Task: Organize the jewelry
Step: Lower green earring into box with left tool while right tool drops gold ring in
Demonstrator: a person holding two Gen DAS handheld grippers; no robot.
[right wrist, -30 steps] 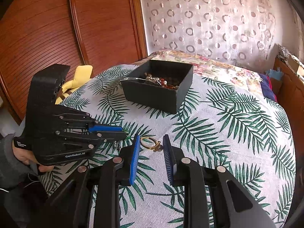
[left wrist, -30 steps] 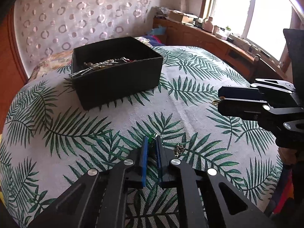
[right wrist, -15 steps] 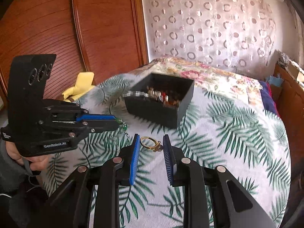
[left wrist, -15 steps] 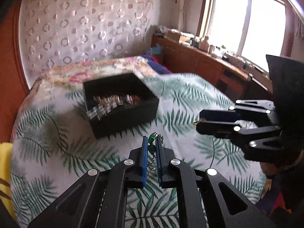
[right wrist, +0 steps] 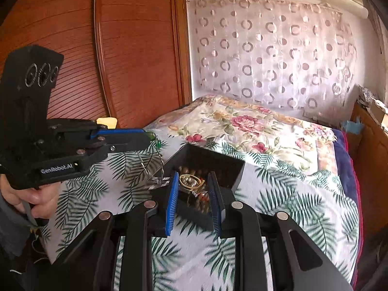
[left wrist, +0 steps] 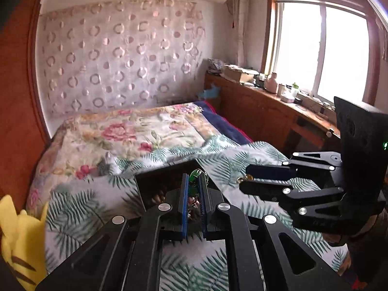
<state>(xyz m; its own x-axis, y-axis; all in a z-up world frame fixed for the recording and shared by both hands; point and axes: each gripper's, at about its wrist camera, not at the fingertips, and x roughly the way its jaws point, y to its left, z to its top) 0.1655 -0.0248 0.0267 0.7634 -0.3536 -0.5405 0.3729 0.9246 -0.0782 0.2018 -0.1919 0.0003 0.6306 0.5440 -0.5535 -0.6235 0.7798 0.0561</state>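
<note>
Left gripper pinching a green-stone pendant, jaws nearly closed on it; chain dangling from the tips above the palm-leaf cloth. Right gripper gripping a gold ring between moderately spread jaws. Both hovering near the black box, partly filled with beaded jewelry. Resting at lower left edge, a yellow plush toy.

Open black box straight ahead, between both grippers.

Unobstructed above box mouth at 12 o'clock; beads heaped inside. Crowded at 9 o'clock by left gripper with dangling green pendant, at 3 o'clock in left view by right gripper. Bare leaf-print bedspread toward 2 o'clock; yellow plush at 8 o'clock.
</note>
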